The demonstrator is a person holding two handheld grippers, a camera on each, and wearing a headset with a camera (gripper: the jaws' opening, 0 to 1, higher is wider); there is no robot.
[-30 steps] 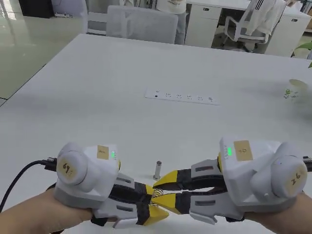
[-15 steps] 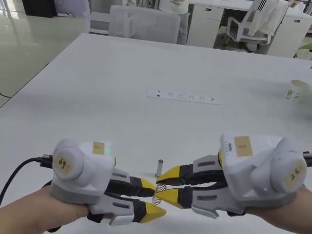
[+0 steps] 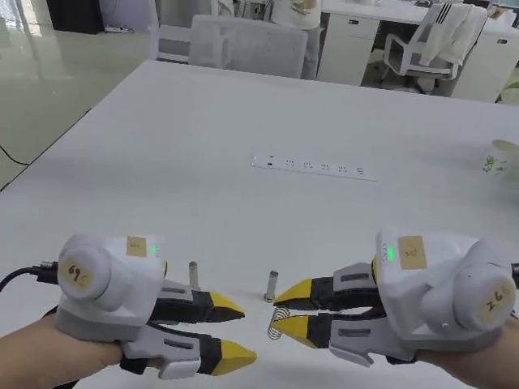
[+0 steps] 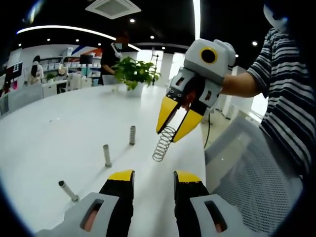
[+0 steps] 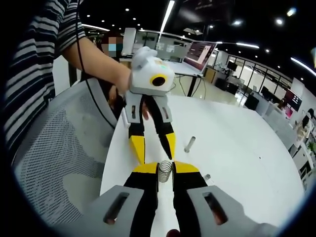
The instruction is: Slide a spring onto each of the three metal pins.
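My right gripper (image 3: 280, 314) is shut on a small wire spring (image 3: 278, 324) just above the white table (image 3: 243, 121). In the right gripper view, the spring (image 5: 166, 165) stands clamped between the yellow tips of that gripper (image 5: 165, 173). My left gripper (image 3: 249, 333) is open and holds nothing, a short way left of the spring. One metal pin (image 3: 272, 286) stands upright just behind the spring, and another pin (image 3: 193, 274) behind the left gripper. In the left gripper view the open left gripper (image 4: 154, 174) faces three pins (image 4: 132, 135) (image 4: 106, 155) (image 4: 66, 190) and the hanging spring (image 4: 163, 143).
A white power strip (image 3: 312, 166) lies across the middle of the table. At the far right edge stands a paper cup (image 3: 503, 156). Grey office chairs (image 3: 243, 44) stand beyond the far edge. A black cable (image 3: 16, 277) trails from the left gripper.
My left gripper has drawn back to the left, away from the spring and the right gripper's tips. The spring stays in the right gripper. A second pin now shows behind the left gripper.
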